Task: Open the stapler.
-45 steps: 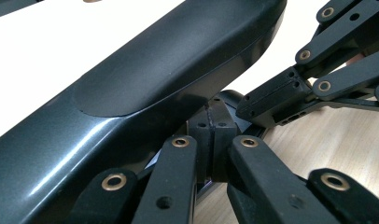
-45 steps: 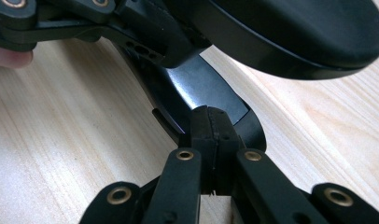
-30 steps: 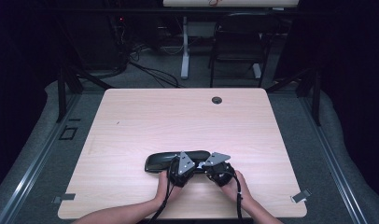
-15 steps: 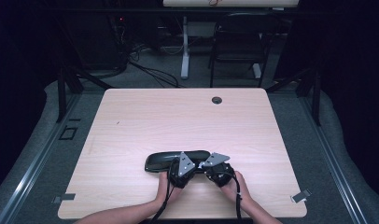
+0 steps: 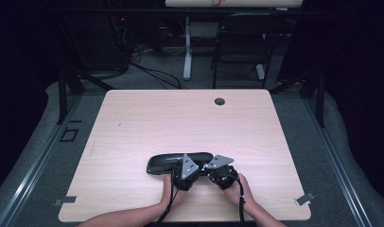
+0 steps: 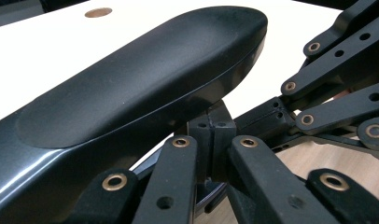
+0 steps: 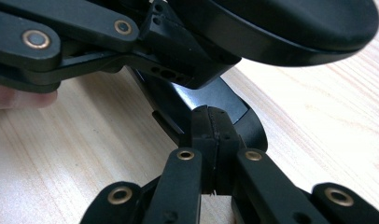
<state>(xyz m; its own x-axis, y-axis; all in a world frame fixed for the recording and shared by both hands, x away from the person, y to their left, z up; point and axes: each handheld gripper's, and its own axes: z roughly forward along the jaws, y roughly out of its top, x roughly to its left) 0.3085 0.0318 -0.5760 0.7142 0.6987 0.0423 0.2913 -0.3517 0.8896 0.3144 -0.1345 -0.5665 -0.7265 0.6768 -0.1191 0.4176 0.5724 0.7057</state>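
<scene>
A long black oval case-like object point(image 5: 173, 162) with a matte back and glossy rim lies on the wooden table point(image 5: 180, 118) near its front edge. Both hands hold grippers at its right end. In the left gripper view the object point(image 6: 131, 84) looms just above my left gripper point(image 6: 211, 135), whose jaws are pressed together with nothing seen between them. My right gripper point(image 7: 211, 135) is also shut, its tips against a glossy black part point(image 7: 215, 100) under the object point(image 7: 281, 23). The left gripper's shut jaws cross the top of the right gripper view.
A round cable hole point(image 5: 220, 101) sits at the table's far edge. Small clips point(image 5: 304, 198) mark the front corners. A dark chair point(image 5: 242, 42) and a desk leg stand on the floor beyond the table.
</scene>
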